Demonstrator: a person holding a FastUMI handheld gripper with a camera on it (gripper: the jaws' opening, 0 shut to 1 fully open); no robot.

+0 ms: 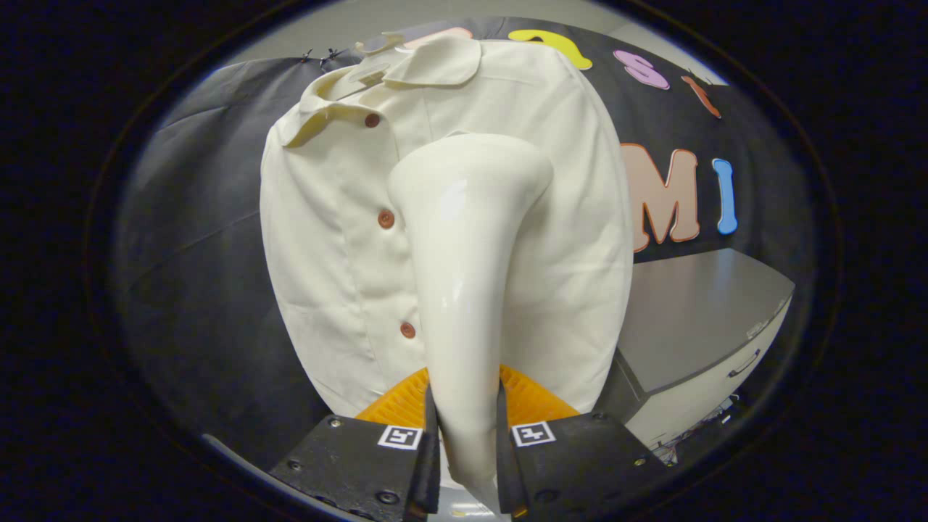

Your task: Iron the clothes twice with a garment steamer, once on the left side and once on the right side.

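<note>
Jaws are standing narrowly apart, closed in on the handle of one garment steamer (464,290), with a finger pressing against each side of it. That one gripper (467,449) is holding the steamer so its glossy body is rising straight ahead of the fingers and widening into a head at the top. The head is lying against or just in front of the shirt (348,275); whether it is touching the cloth cannot be told.

One pale shirt is hanging ahead, filling the space beyond the steamer, its collar folded down at the top. Three round brown buttons (386,218) are showing in a line down its front, all beside the steamer body on one side: one near the collar, one at mid-height, one lower down near the fingers.

Dark cloth is hanging behind the shirt as the booth wall (196,275). One grey cabinet (696,319) is standing off to the other side of the shirt, with a single handle showing on its front.
</note>
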